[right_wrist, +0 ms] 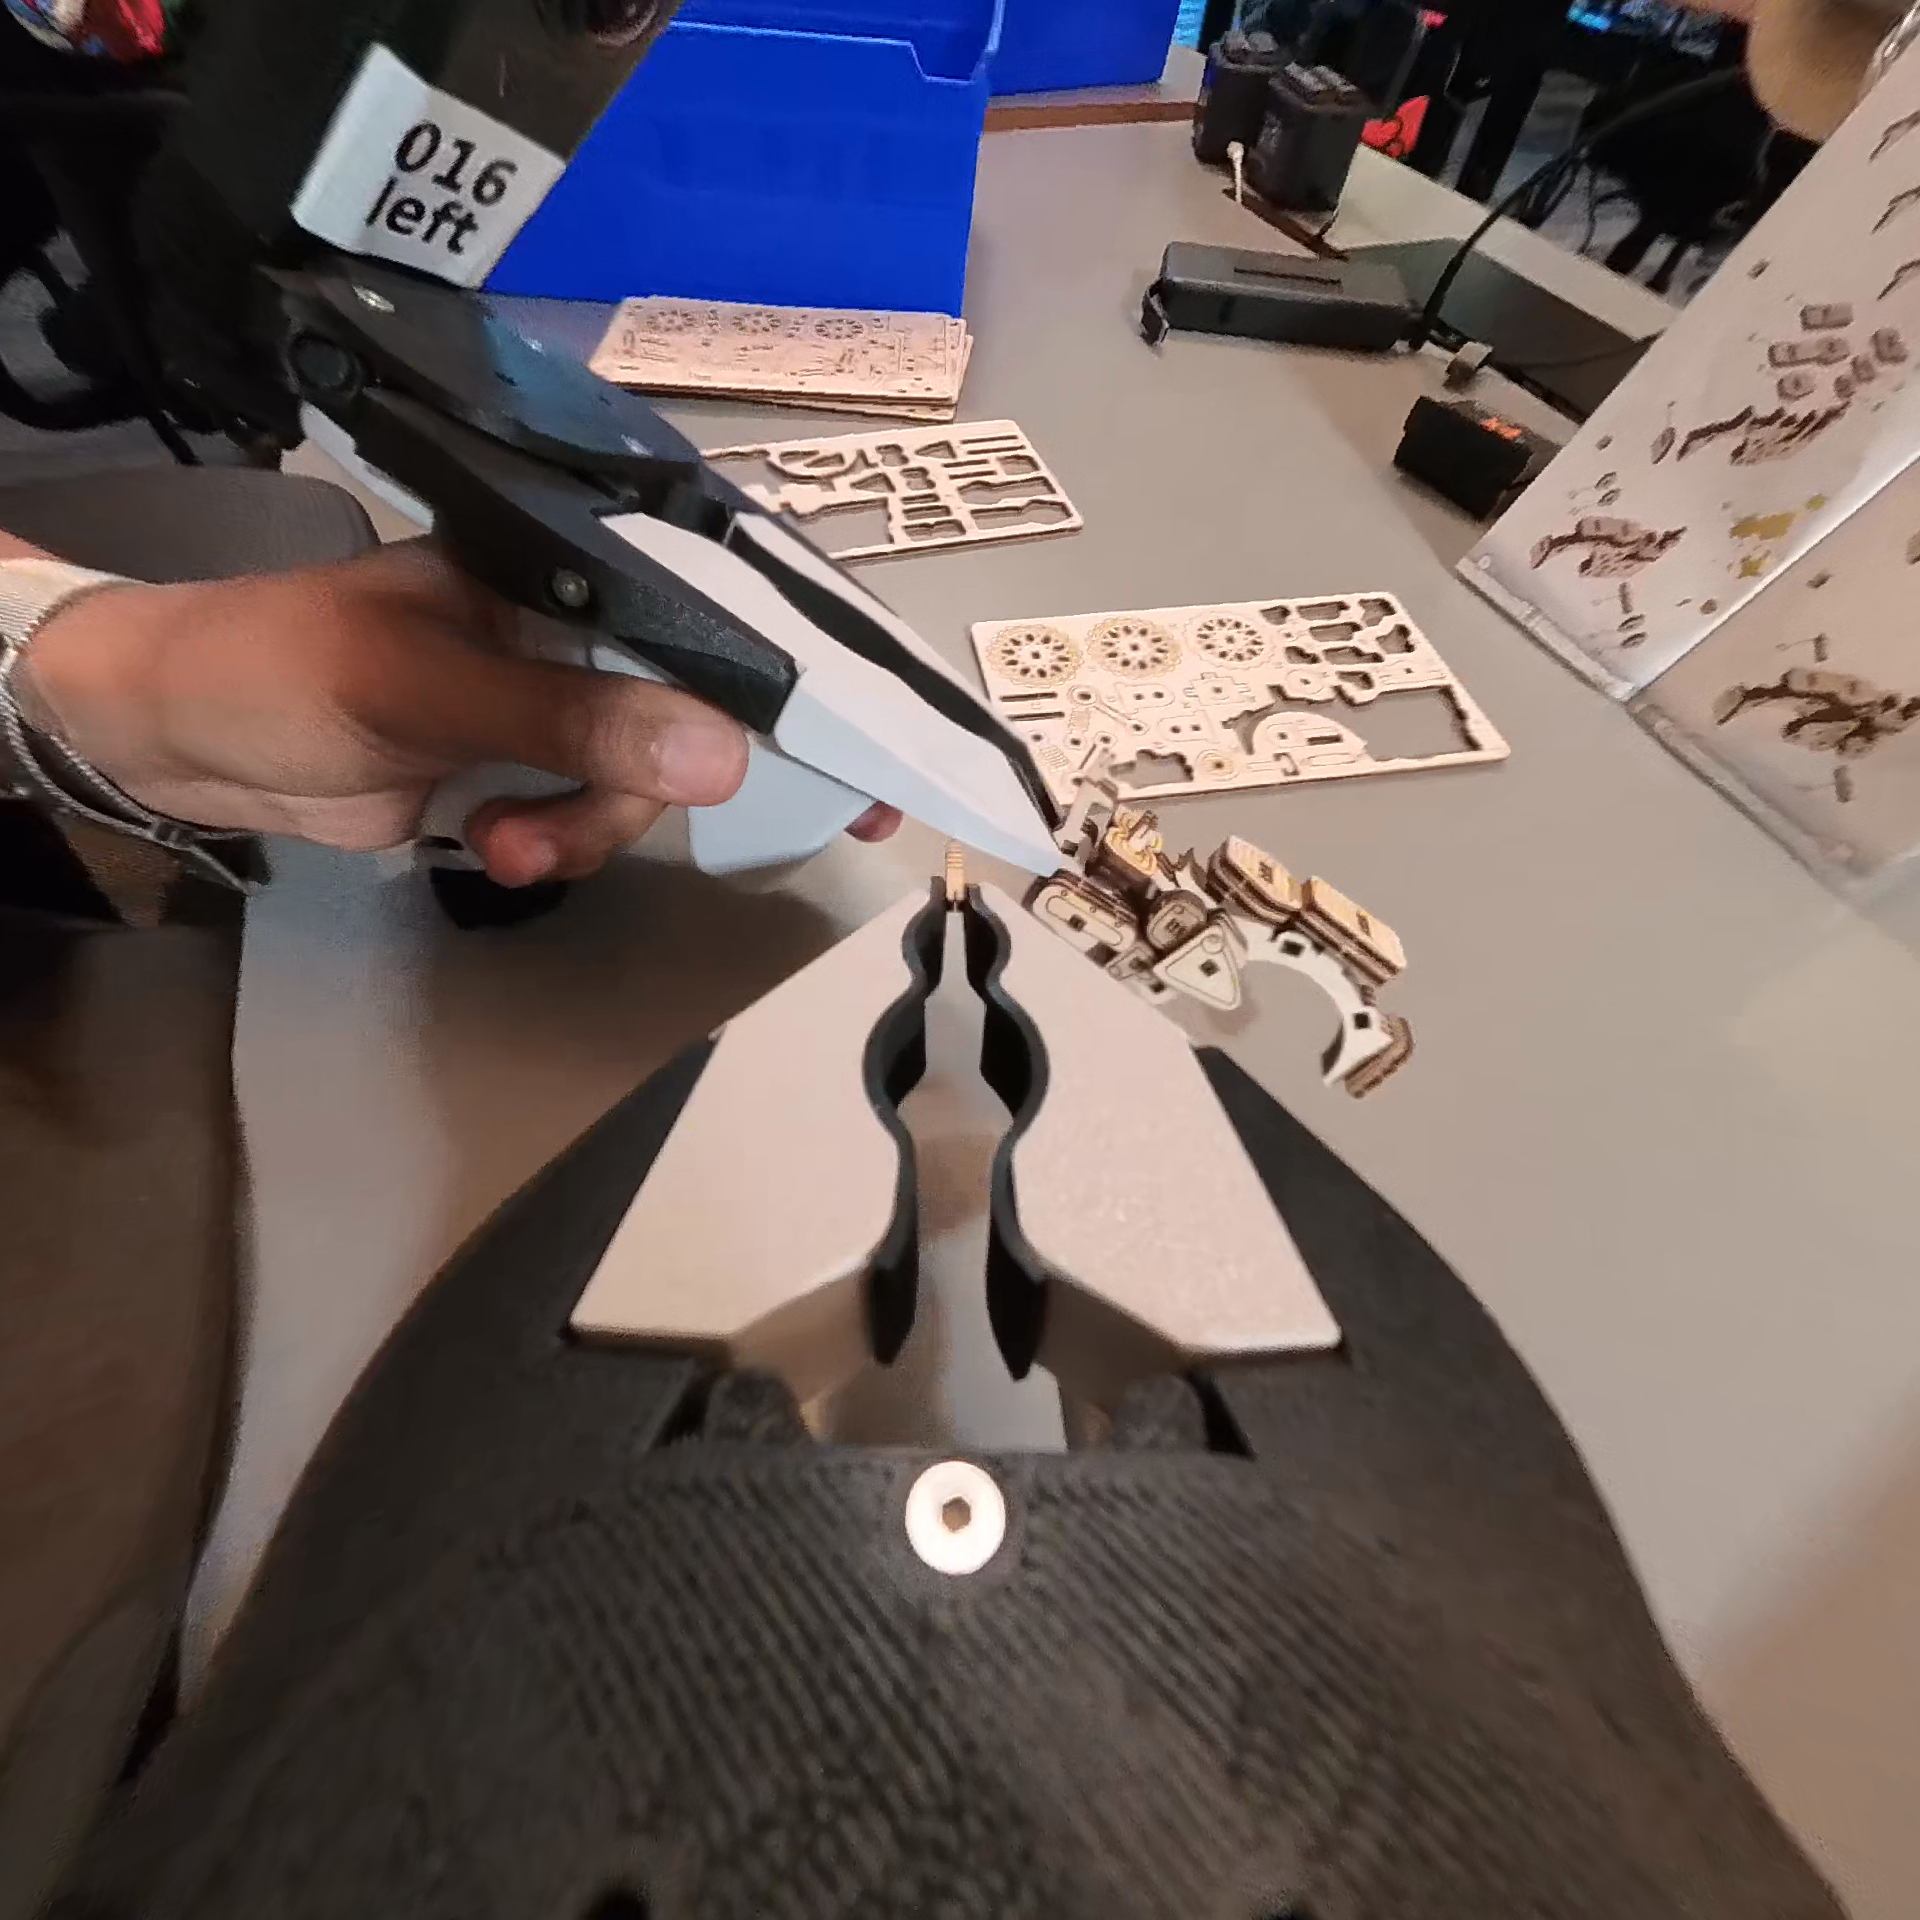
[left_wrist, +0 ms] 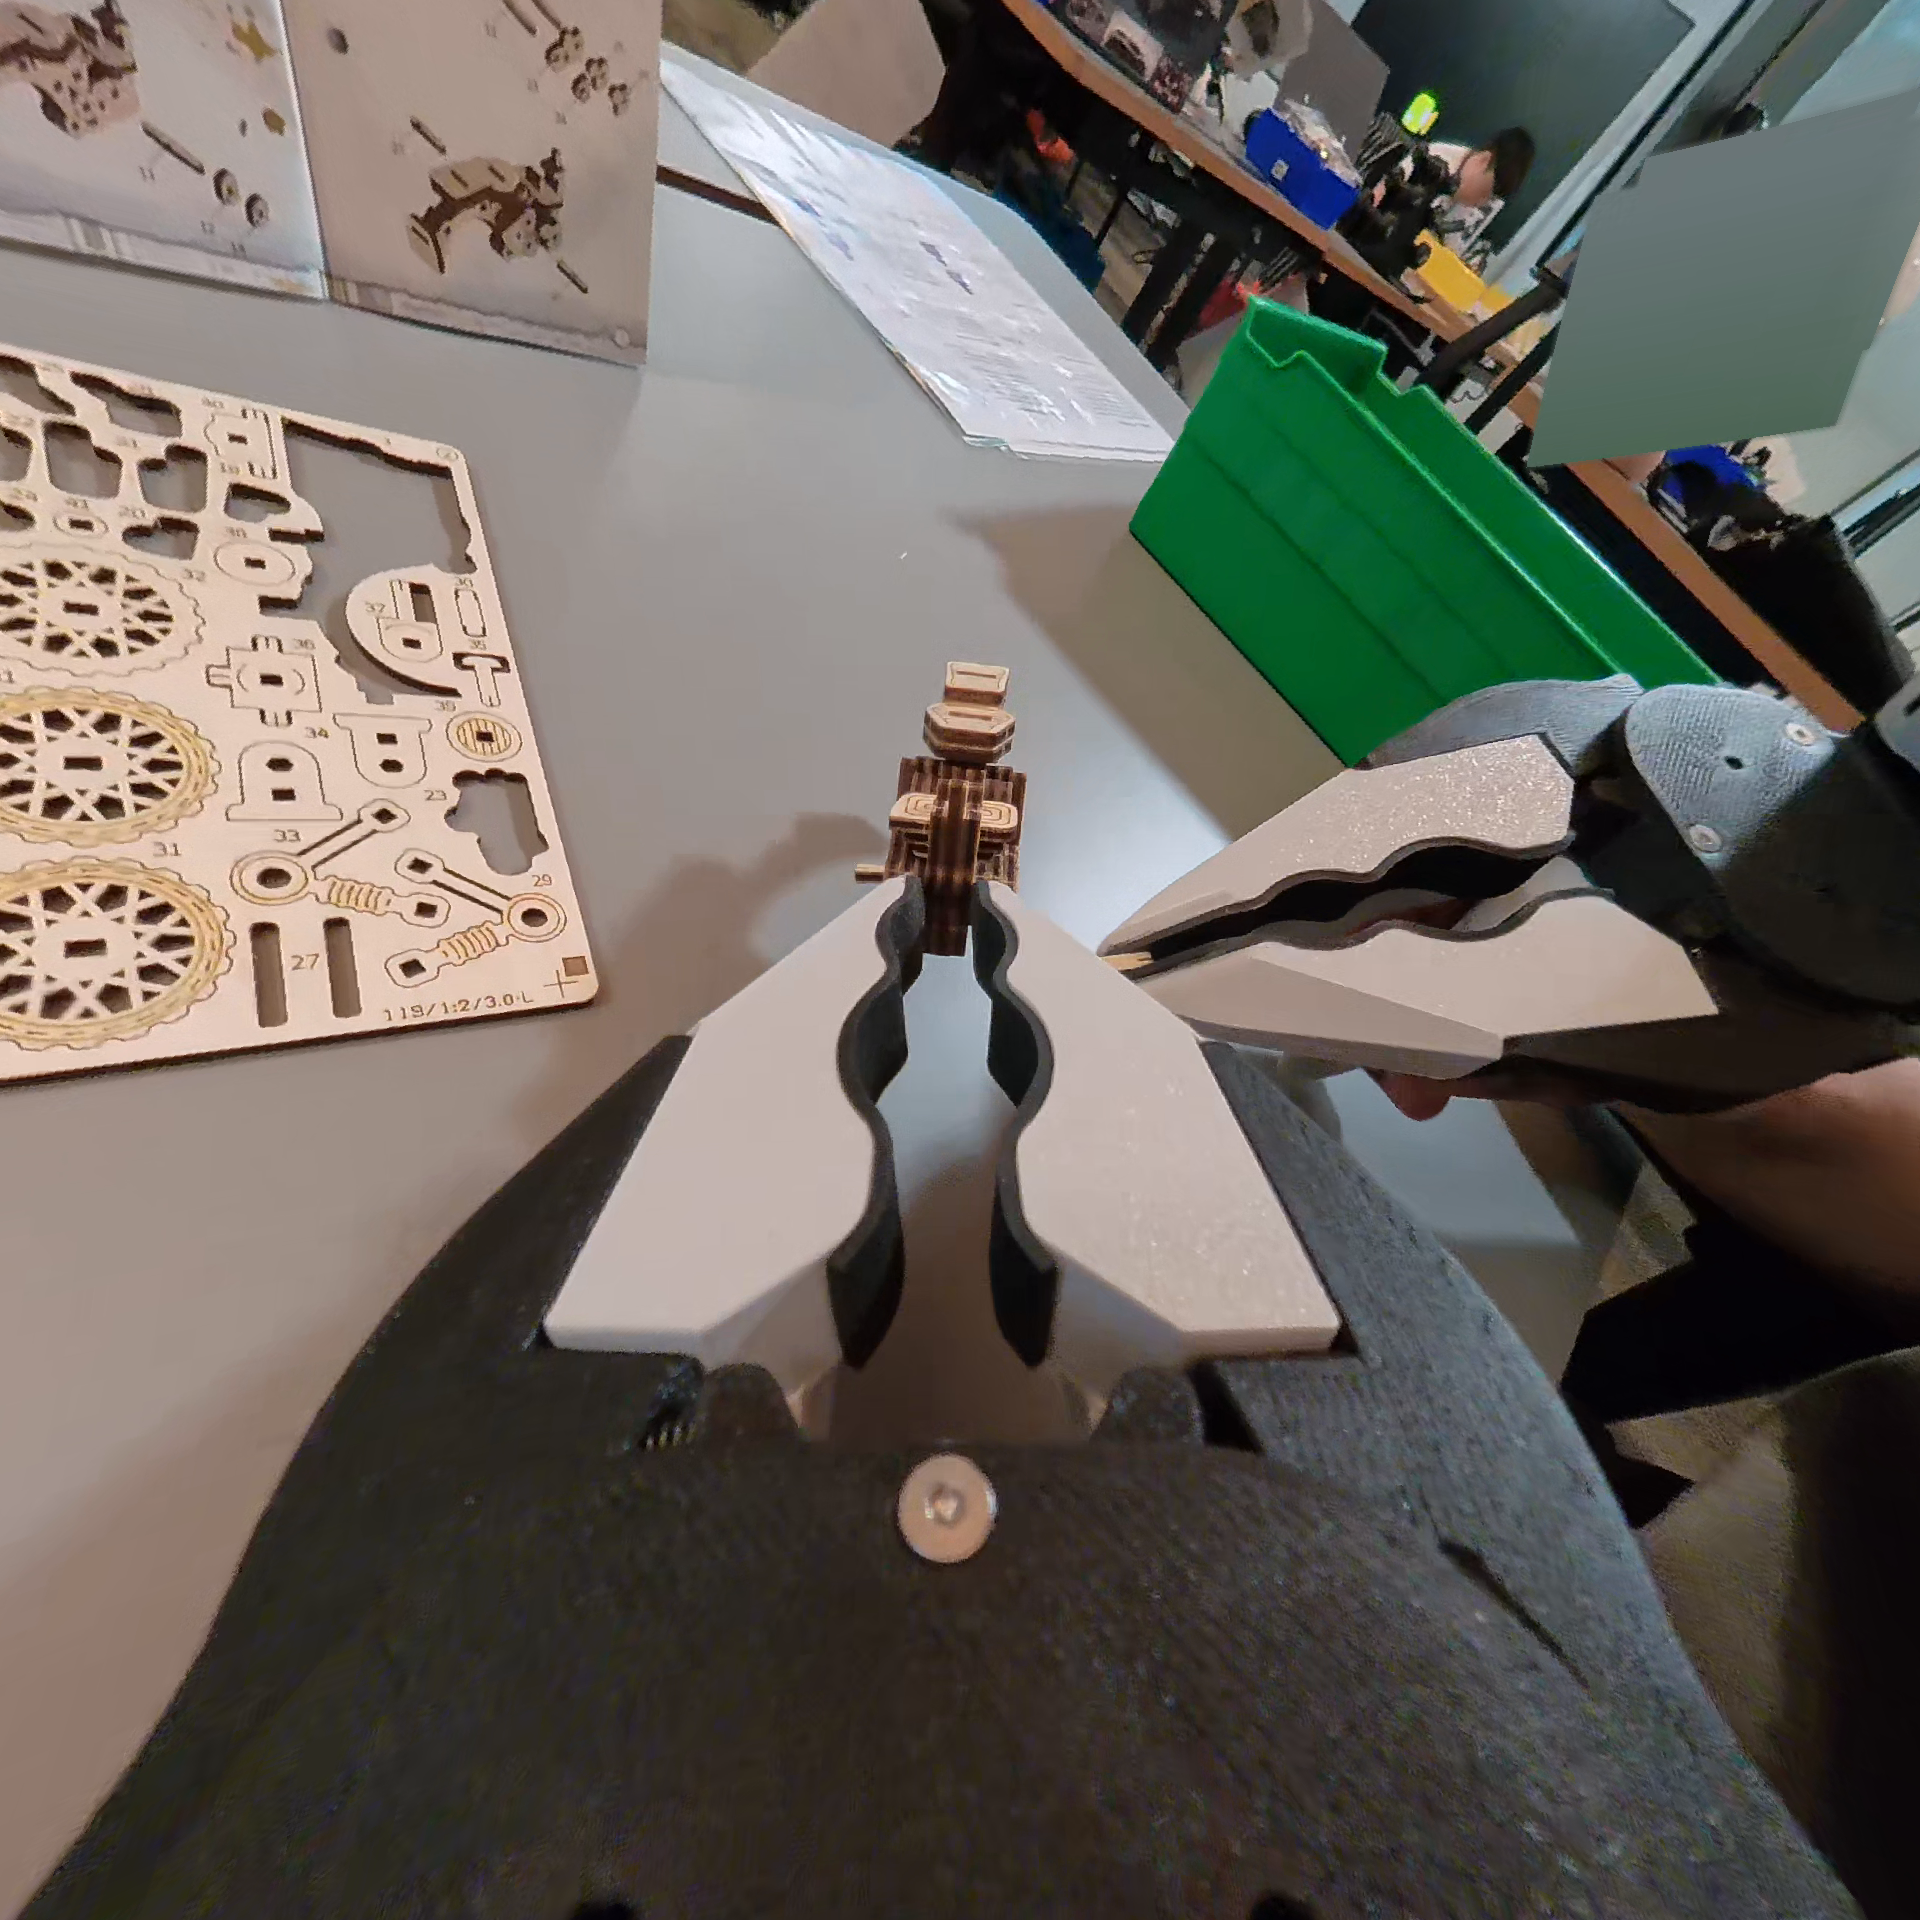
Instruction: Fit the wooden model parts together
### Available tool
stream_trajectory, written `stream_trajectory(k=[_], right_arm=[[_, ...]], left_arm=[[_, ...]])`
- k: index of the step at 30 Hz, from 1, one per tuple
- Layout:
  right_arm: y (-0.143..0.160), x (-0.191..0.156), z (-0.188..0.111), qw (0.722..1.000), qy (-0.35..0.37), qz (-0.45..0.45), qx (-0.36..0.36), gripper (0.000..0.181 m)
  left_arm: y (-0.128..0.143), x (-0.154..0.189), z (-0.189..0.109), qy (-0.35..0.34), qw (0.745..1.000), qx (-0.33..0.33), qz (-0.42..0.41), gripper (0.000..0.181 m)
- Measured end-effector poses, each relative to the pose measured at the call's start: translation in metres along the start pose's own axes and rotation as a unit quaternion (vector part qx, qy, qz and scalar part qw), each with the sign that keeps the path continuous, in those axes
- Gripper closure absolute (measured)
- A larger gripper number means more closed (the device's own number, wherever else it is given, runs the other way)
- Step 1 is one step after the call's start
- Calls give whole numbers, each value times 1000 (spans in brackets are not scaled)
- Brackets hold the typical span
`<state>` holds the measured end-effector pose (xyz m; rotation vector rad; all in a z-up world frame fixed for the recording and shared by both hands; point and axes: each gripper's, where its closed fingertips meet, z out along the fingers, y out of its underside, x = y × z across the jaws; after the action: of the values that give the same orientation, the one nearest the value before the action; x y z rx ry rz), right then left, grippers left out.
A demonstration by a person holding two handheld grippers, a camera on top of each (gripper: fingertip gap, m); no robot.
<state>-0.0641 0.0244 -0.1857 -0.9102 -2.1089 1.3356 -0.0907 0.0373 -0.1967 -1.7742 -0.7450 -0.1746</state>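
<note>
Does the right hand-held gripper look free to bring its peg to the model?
Probably yes: the right hand-held gripper, pinching a small wooden peg, sits beside the wooden model held aloft by the left hand-held gripper, with nothing between.

Wooden model [left_wrist: 954, 821]: lower end hidden between the jaws of the left gripper [left_wrist: 948, 914] in the left wrist view.
Wooden peg [right_wrist: 954, 873]: mostly hidden inside the right gripper [right_wrist: 954, 906]; only a short tip shows.
Part sheet [left_wrist: 208, 717]: left side cut off by the picture's edge.
Instruction pages [left_wrist: 312, 145]: tops cut off; drawings blurred.
Green bin [left_wrist: 1382, 561]: inside not visible.
Blue bin [right_wrist: 790, 145]: top cut off.
Stacked sheets [right_wrist: 790, 353]: detail too small to tell.
</note>
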Motion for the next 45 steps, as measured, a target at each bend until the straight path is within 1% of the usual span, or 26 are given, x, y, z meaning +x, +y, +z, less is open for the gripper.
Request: stream_trajectory(k=[4,8,13,15,17,20,23,25,27,28,30,31,32,33,35,38,40,42,45], right_arm=[[2,9,-4,1000,-1,24,2,180],[4,21,-9,999,9,39,8,181],[7,27,-10,998,9,55,10,180],[8,28,-10,998,7,56,9,180],[9,28,-10,998,4,57,9,181],[10,26,-10,998,-4,62,10,181],[9,25,-9,997,-17,77,14,180],[8,24,-10,995,-28,92,18,180],[7,21,-10,992,-46,113,24,180],[7,19,-10,990,-59,125,27,180],[6,13,-11,984,-89,151,31,180],[5,11,-11,981,-104,163,32,180],[4,9,-11,978,-115,172,34,180],[3,8,-12,976,-120,176,37,180],[1,8,-14,977,-126,169,44,180],[-2,4,-18,978,-136,149,51,180],[-6,-1,-20,978,-148,136,60,180],[-13,-5,-24,976,-159,123,79,180],[-20,-9,-29,973,-172,116,99,180]], left_arm=[[3,-8,0,6,999,-8,-48,175],[8,-14,0,9,997,-27,-74,175],[23,-13,5,28,991,-76,-103,175],[28,-12,4,39,988,-89,-117,175],[30,-14,3,36,988,-98,-116,176],[28,-20,-2,23,990,-103,-95,165],[23,-29,-7,-5,993,-99,-59,150],[13,-27,-10,-8,997,-77,-24,142],[0,-16,-13,2,998,-44,37,138],[-4,-9,-14,8,997,-31,73,139],[-4,10,-15,35,989,-22,143,148],[-1,14,-14,36,986,-23,159,153],[1,17,-12,42,986,-24,159,157],[4,23,-12,61,987,-28,144,159],[3,33,-13,111,989,-28,89,160],[-6,43,-20,187,982,-18,4,165],[-11,49,-25,229,973,-14,-37,180],[-13,51,-28,251,966,-12,-61,181],[-14,55,-31,266,962,-14,-63,179]])
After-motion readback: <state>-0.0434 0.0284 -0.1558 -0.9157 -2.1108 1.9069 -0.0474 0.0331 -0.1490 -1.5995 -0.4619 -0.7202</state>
